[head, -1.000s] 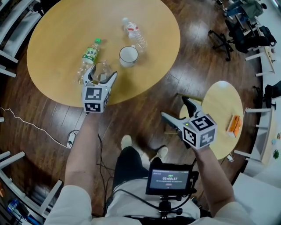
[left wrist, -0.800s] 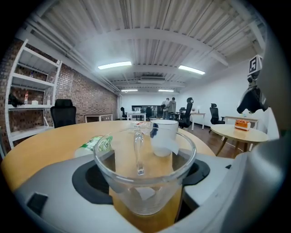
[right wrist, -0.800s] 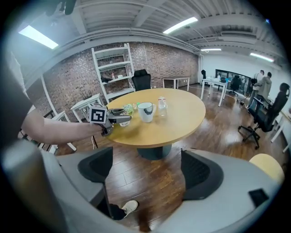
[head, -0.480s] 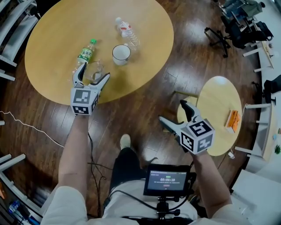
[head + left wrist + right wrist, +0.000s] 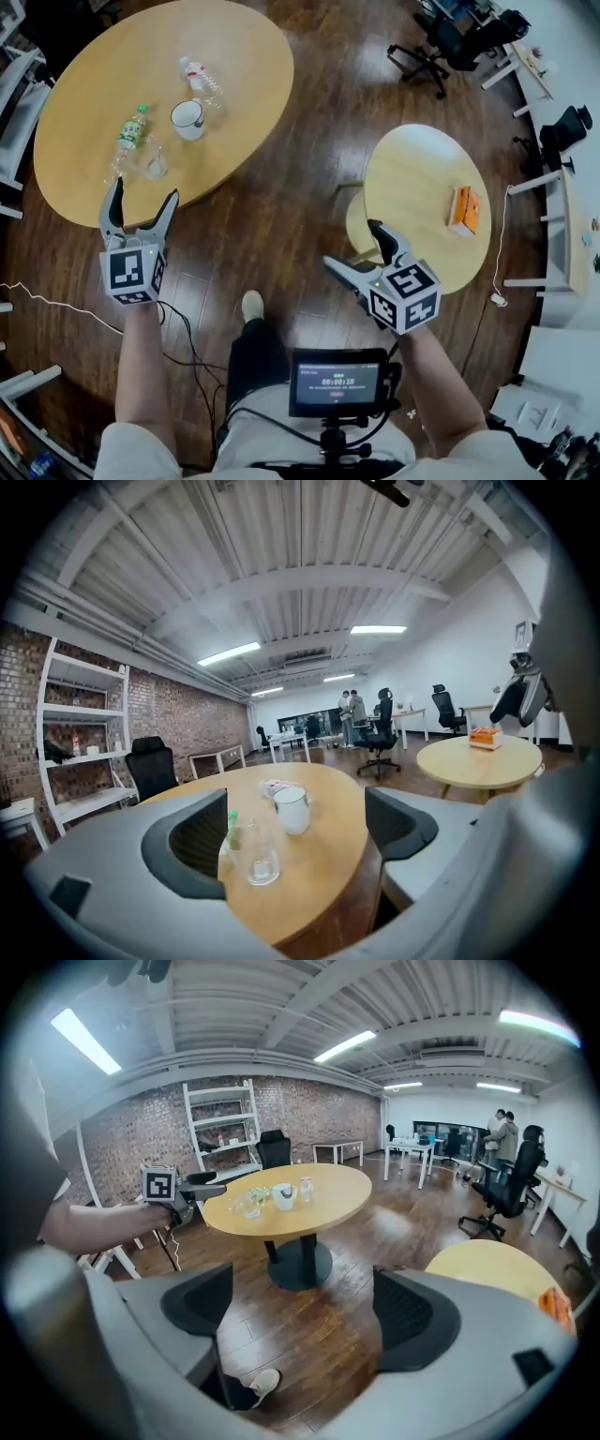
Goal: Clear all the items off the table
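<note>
On the large round wooden table (image 5: 103, 66) stand a clear glass (image 5: 153, 162) and a white mug (image 5: 187, 119). A green-label bottle (image 5: 130, 132) and a clear water bottle (image 5: 201, 79) lie beside them. My left gripper (image 5: 141, 193) hangs open just off the table's near edge, short of the glass, with nothing between its pads. Along its jaws the glass (image 5: 253, 851) shows nearest, the mug (image 5: 292, 810) behind it. My right gripper (image 5: 353, 246) is open and empty over the floor, beside the small round table (image 5: 412, 178).
An orange box (image 5: 462, 208) lies on the small table. Office chairs (image 5: 441, 42) stand at the back right. A cable (image 5: 56, 300) runs over the wooden floor at the left. Behind the large table are white shelves (image 5: 222, 1129) against a brick wall. People stand far off (image 5: 500, 1133).
The left gripper's jaws stood round the glass, opened wider, then drew back off the table's edge. The glass stays on the table. The whole view has backed away from the table.
</note>
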`<state>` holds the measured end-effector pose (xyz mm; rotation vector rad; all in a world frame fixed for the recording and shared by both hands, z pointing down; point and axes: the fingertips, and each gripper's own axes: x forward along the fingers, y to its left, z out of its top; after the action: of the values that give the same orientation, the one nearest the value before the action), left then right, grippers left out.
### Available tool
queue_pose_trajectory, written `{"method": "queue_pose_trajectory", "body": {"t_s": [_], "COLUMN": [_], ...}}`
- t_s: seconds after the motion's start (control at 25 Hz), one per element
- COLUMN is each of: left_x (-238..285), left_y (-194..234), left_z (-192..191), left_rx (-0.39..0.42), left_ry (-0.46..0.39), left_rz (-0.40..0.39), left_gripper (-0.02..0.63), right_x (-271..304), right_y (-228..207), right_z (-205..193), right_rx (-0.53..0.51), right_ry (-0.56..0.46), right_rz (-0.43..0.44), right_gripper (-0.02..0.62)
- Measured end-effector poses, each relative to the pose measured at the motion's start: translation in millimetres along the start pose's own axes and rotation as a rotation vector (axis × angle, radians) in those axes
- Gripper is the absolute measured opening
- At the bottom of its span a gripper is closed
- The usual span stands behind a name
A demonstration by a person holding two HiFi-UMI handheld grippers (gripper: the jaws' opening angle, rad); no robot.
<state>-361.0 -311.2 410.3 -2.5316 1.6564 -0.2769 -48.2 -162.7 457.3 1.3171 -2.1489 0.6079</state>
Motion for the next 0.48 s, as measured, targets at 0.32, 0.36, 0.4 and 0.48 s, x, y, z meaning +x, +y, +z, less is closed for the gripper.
{"method": "queue_pose_trajectory", "body": {"t_s": [0.32,0.36,0.4,0.48], "left_x": [-93,-106,-119,-143], "left_y": [-205,-232,-258,-310], "left_z": [64,70,77,89], "left_rx": [-0.067,-0.077,-0.083,-0.089], "left_ry": [-0.013,-0.001,0.009,0.023], "left_rz": [-0.253,-0.276,-0.302,-0.363], "left_gripper": [0.464,0.466,0.466,0.466], "right_x": [-158,-184,-208,-252], "right_y": [-33,-38,-42,-53], "right_z": [-108,-124,-140,-173], "right_rx": [0.085,0.1,0.115,0.146], "right_ry": [-0.095,-0.099,-0.108,-0.141], "right_rz": [-0.106,-0.12,-0.137,-0.174], "right_gripper": [0.479,0.479,0.479,0.479]}}
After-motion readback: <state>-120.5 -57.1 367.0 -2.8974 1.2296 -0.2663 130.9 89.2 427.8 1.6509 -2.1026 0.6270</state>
